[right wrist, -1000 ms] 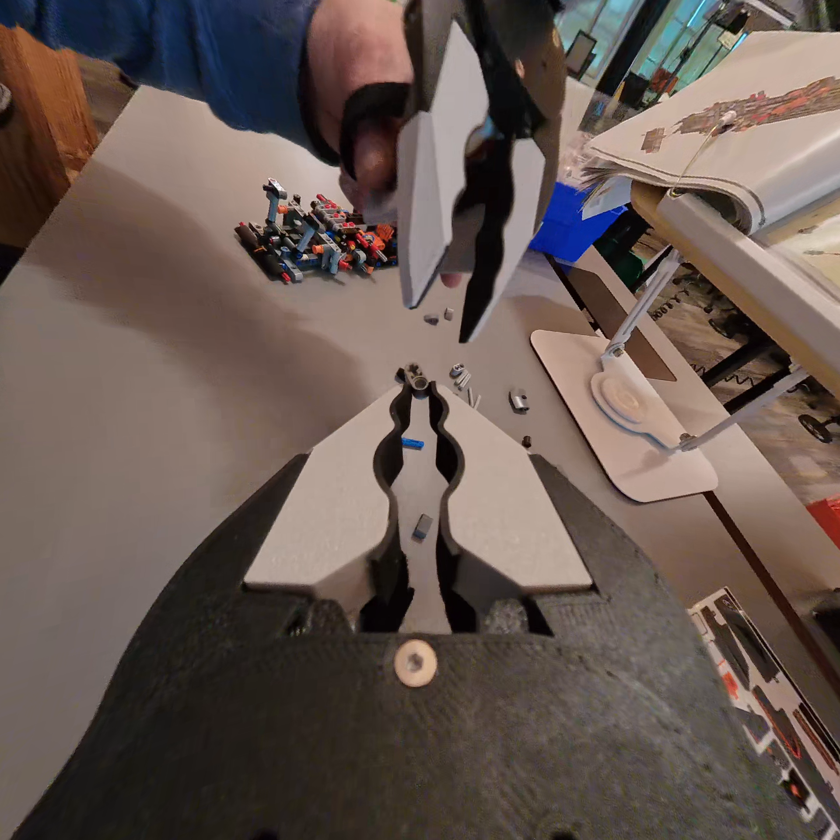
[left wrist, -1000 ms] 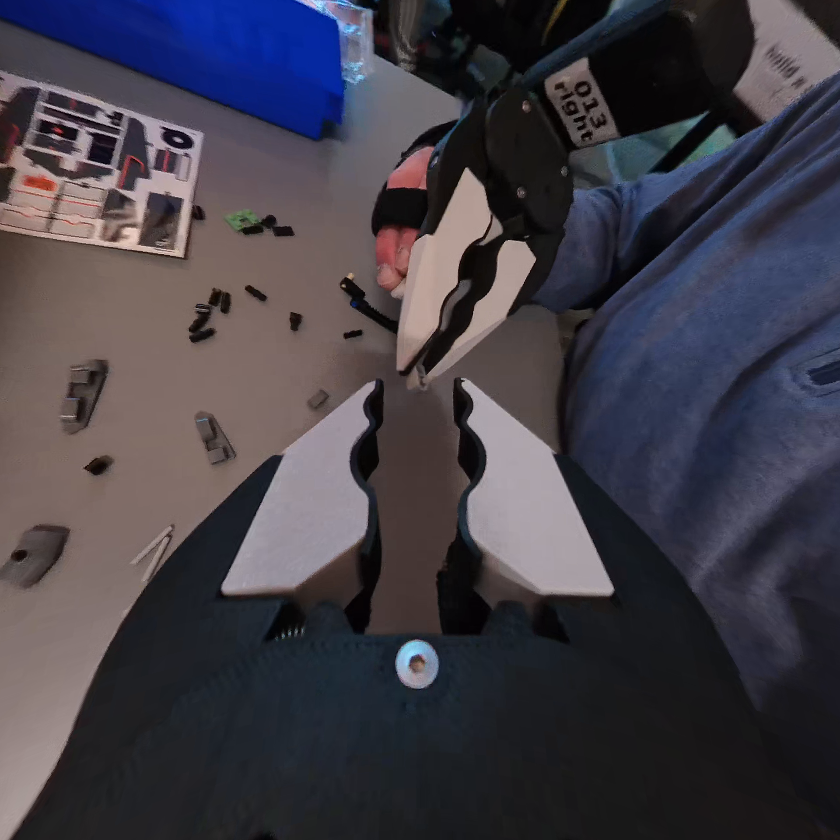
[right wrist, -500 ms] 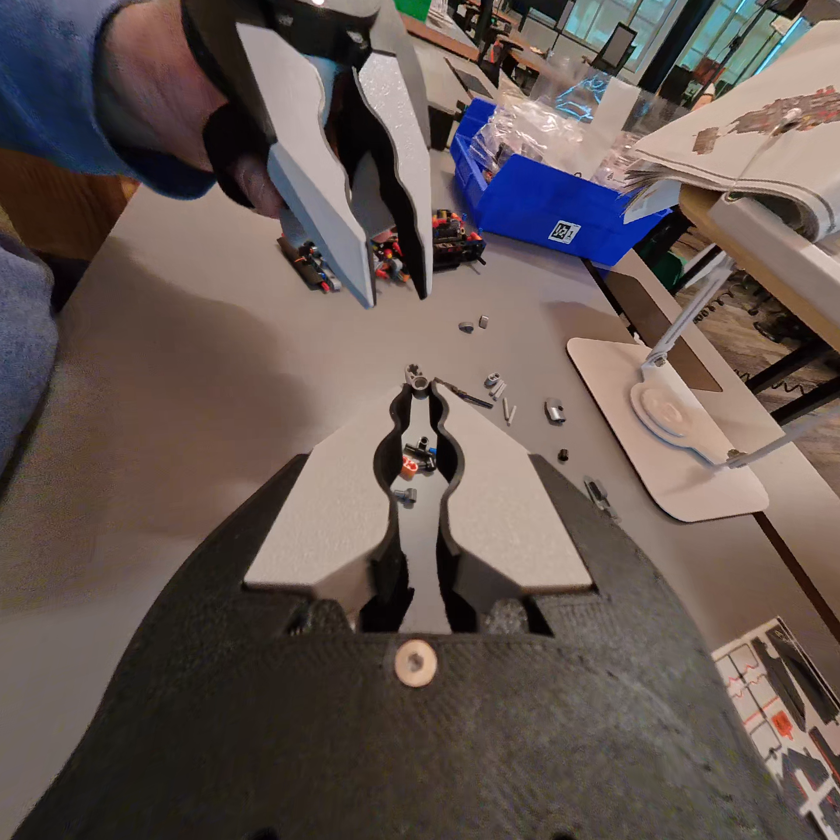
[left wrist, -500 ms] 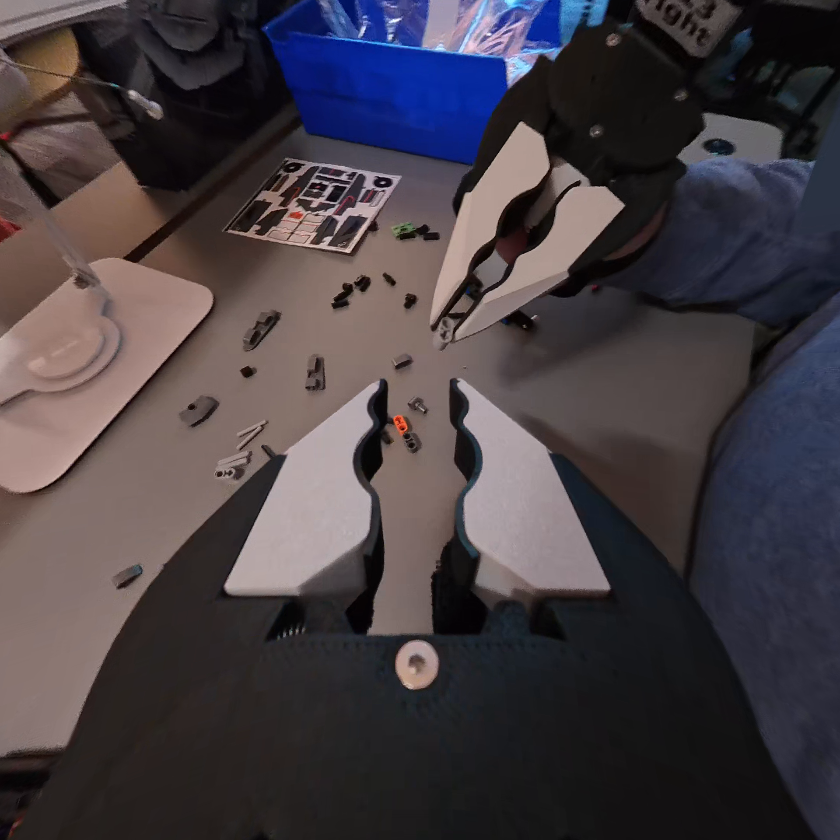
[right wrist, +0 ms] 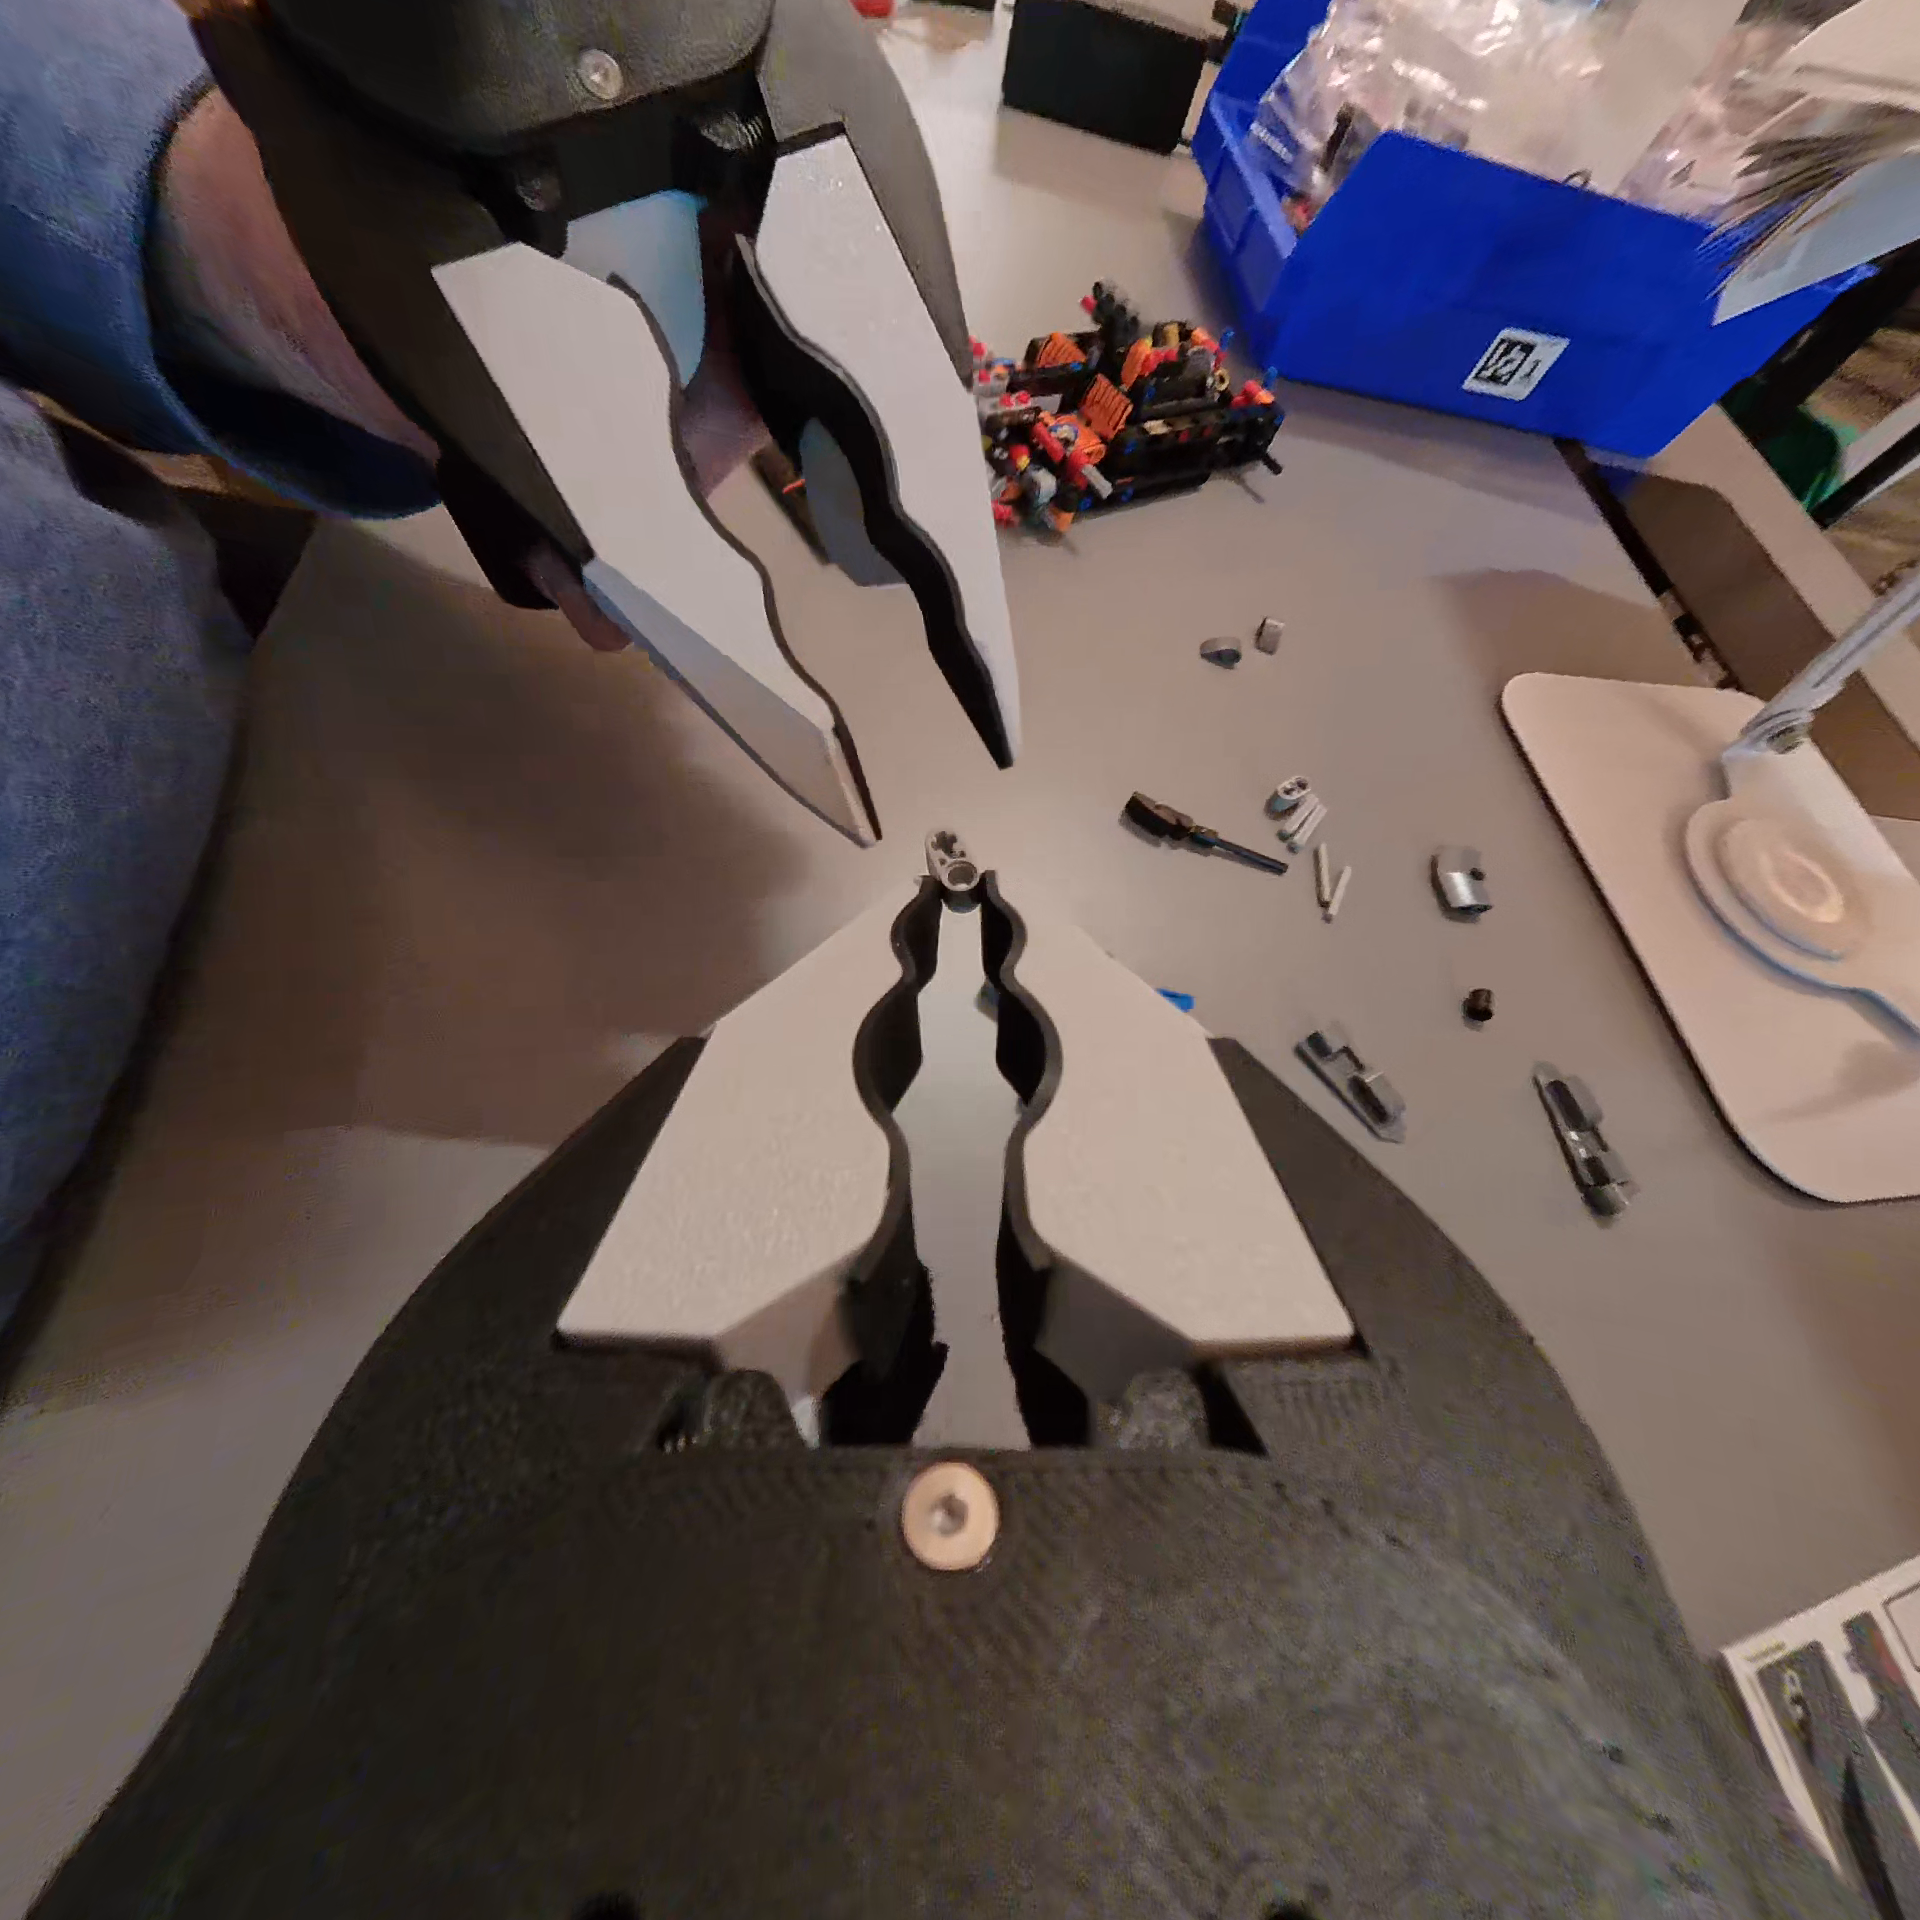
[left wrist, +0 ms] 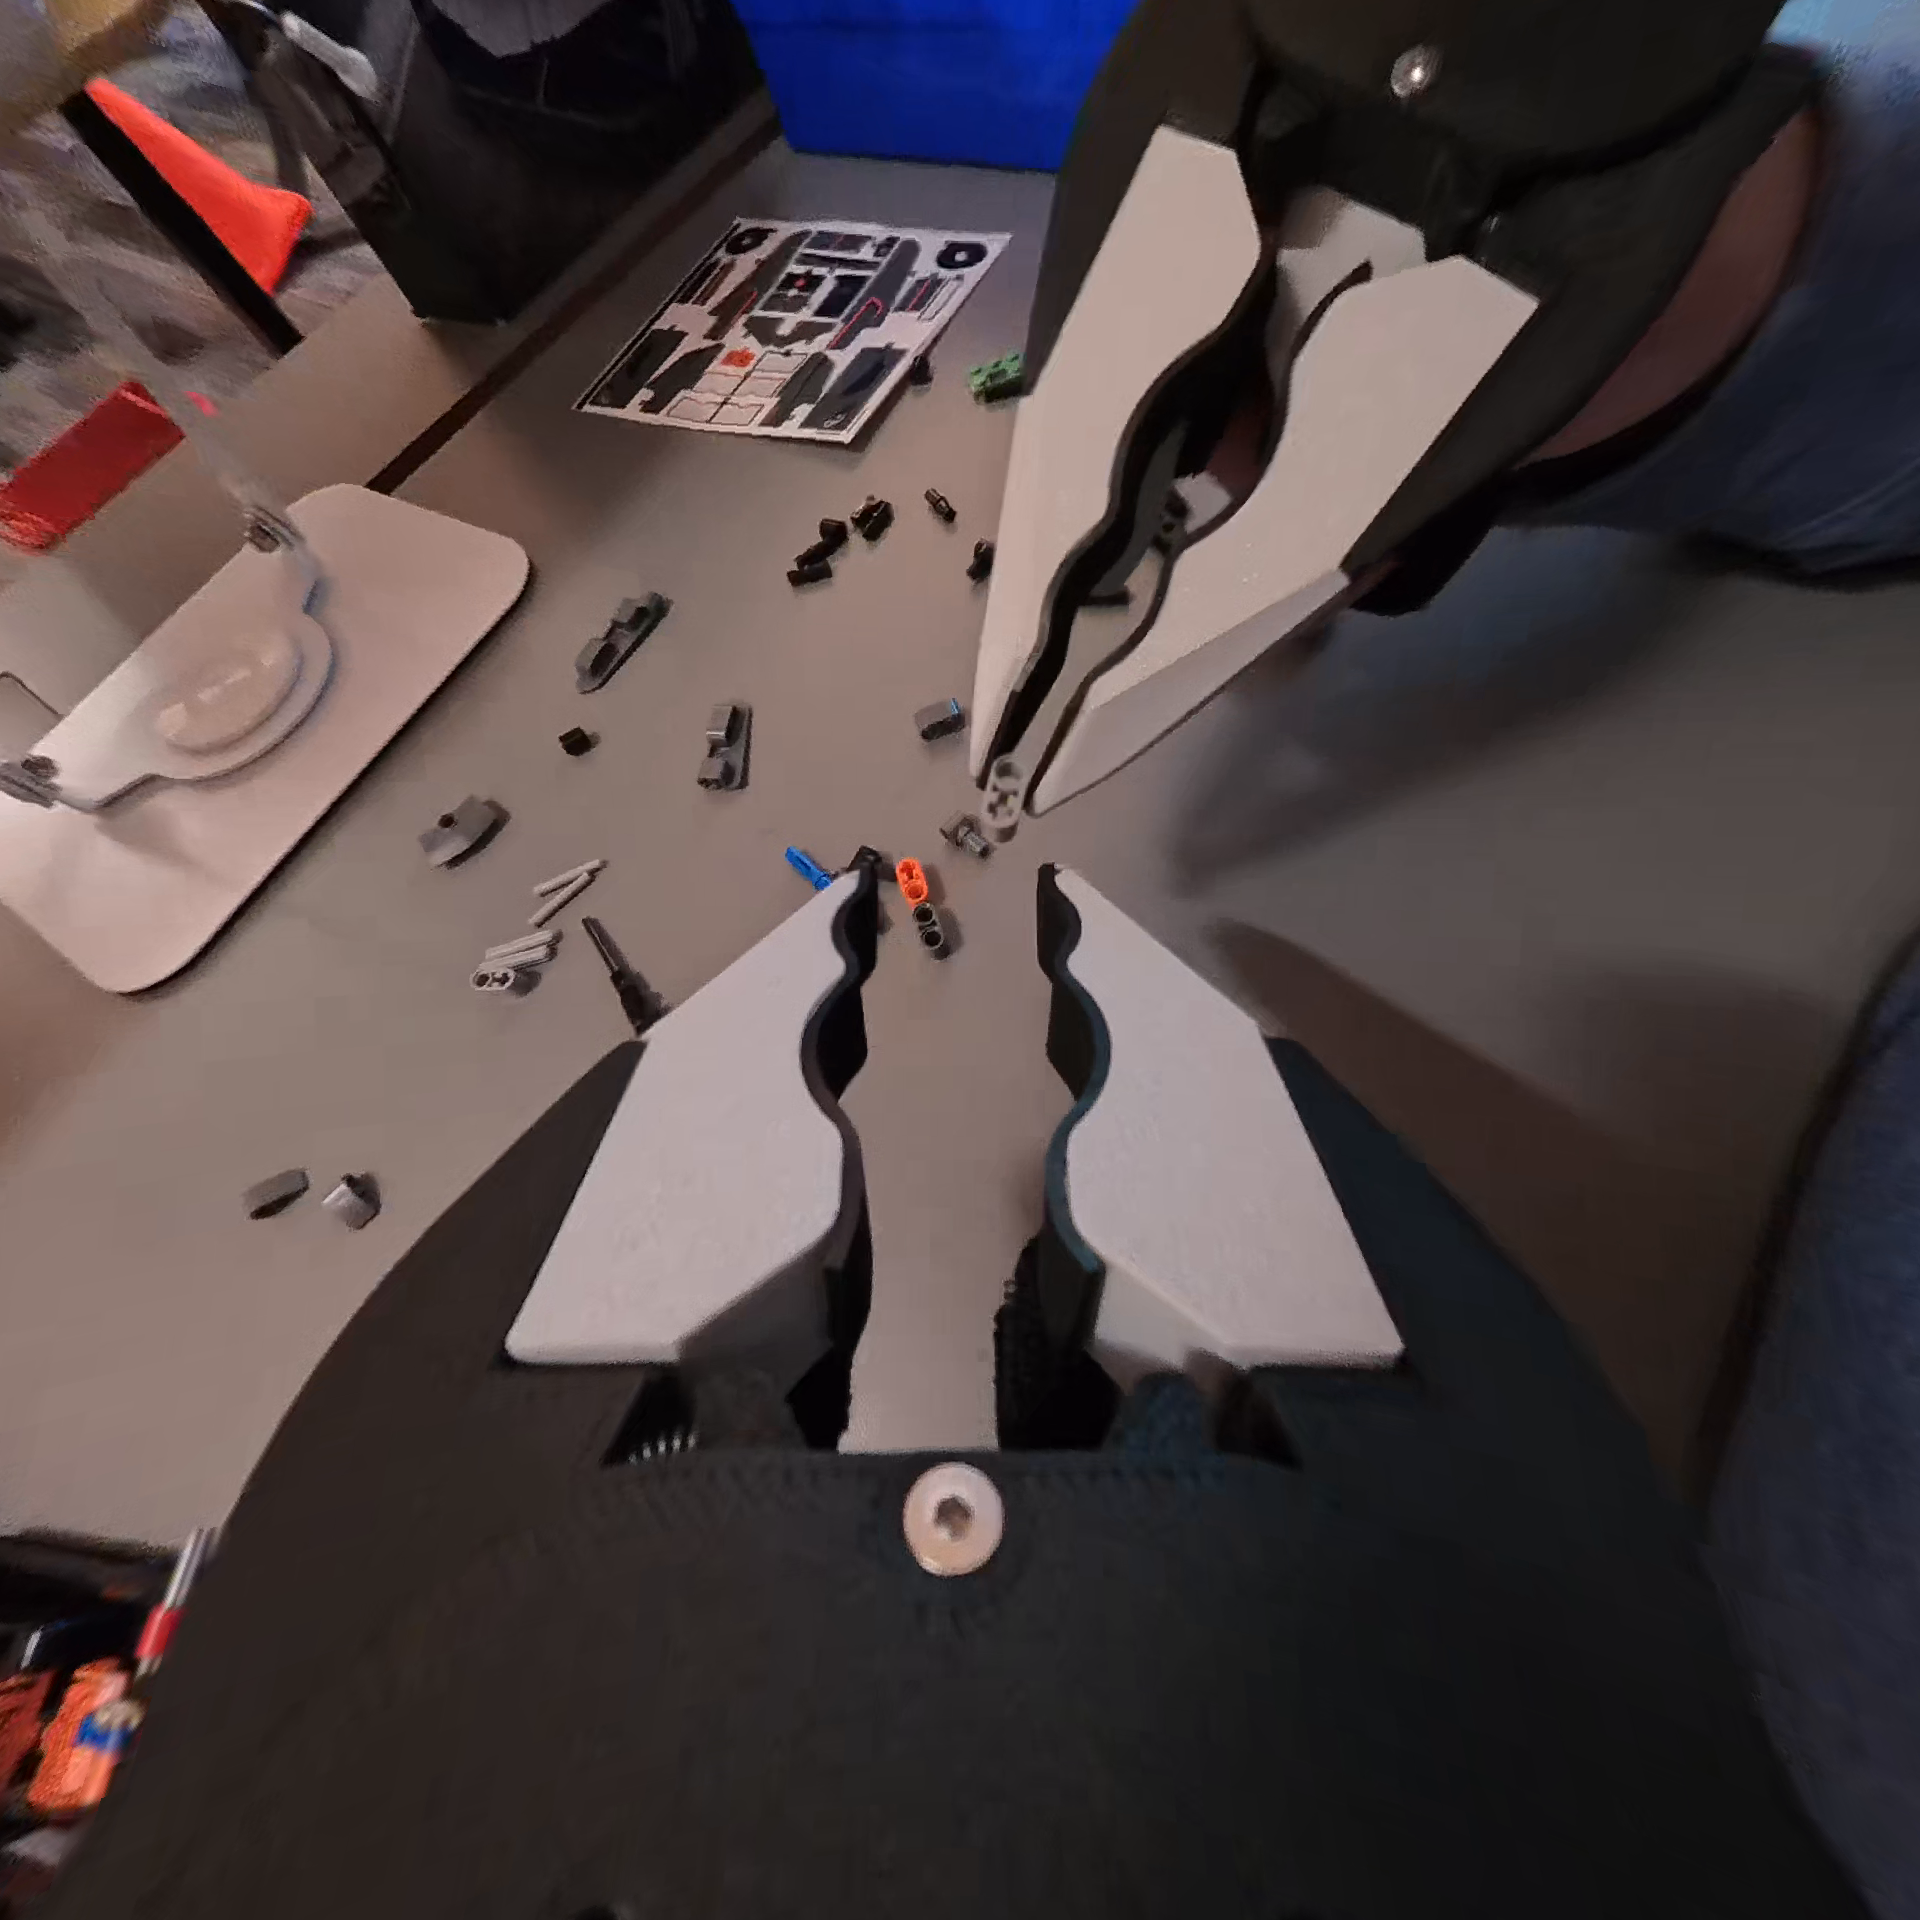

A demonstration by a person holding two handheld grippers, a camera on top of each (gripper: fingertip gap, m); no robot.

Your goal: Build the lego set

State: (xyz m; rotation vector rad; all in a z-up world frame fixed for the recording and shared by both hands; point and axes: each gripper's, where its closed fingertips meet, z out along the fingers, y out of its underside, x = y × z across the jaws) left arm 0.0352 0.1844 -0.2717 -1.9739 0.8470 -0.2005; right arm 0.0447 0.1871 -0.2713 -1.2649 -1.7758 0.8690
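My right gripper (right wrist: 957,883) is shut on a small grey connector piece (right wrist: 954,857) held above the table; it also shows in the left wrist view (left wrist: 1006,800), where the piece (left wrist: 1004,798) sits at its tips. My left gripper (left wrist: 951,878) is open and empty, just in front of the right one's tips; in the right wrist view (right wrist: 935,800) it hangs above the held piece. Below lie an orange connector (left wrist: 913,881), a black connector (left wrist: 934,928) and a blue pin (left wrist: 804,862). The part-built model (right wrist: 1117,410) stands at the back.
Loose grey and black parts (left wrist: 723,744) lie scattered on the grey table (left wrist: 1455,831). A sticker sheet (left wrist: 795,327), a blue bin (right wrist: 1496,270) and a white stand base (right wrist: 1745,914) sit around them. A person's blue sleeve (right wrist: 94,675) is at the left. From either gripper's tips it is about 10 cm to the blue pin (left wrist: 804,862).
Both grippers have come closer together, tip to tip, and lower over the loose parts. The right gripper still holds the grey piece; the left one stays open.
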